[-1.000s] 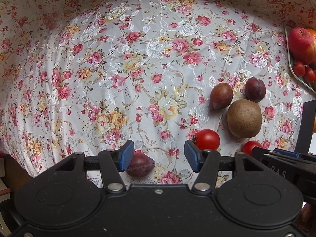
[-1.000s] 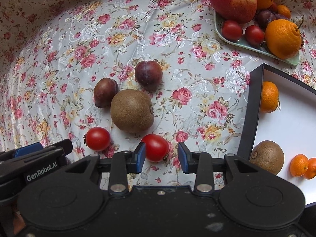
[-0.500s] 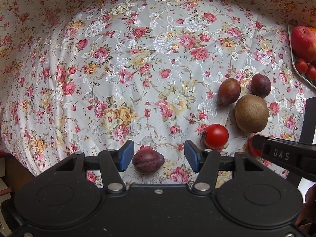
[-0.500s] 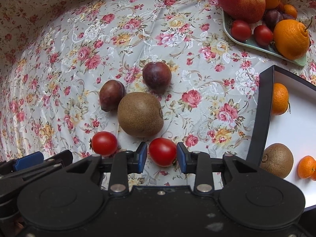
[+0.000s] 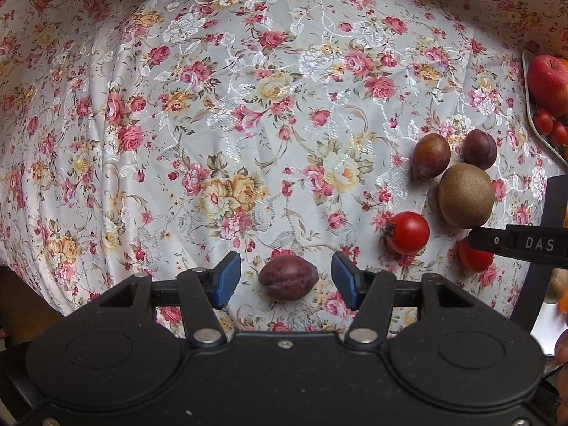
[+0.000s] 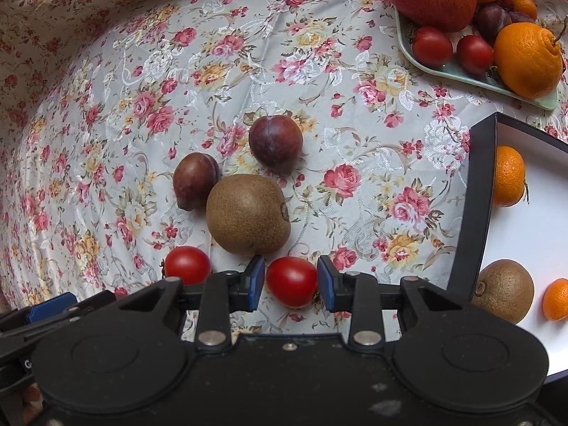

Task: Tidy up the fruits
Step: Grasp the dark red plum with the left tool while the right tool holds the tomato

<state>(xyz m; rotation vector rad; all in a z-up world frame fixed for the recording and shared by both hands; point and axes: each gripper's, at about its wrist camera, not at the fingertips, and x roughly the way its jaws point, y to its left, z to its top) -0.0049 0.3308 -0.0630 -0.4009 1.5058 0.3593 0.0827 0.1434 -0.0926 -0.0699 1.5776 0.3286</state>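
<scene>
On the flowered tablecloth lies a dark plum [image 5: 287, 277], midway between the blue pads of my left gripper [image 5: 285, 281], which is open with a gap on each side of the fruit. In the right wrist view my right gripper [image 6: 291, 284] points down at the cloth, and both its pads touch a red cherry tomato [image 6: 291, 281]. A second tomato [image 6: 187, 264], a kiwi [image 6: 248, 214] and two plums [image 6: 196, 180] [image 6: 276, 143] lie just beyond it.
A pale green tray [image 6: 461, 75] at the far right carries an apple, oranges, tomatoes and plums. A black box with a white floor [image 6: 472, 209] at the right holds a kiwi and mandarins. My left gripper's finger [image 6: 49, 307] shows at the lower left.
My left gripper slid sideways, so the plum now sits centred between its pads. The right jaws closed onto the tomato.
</scene>
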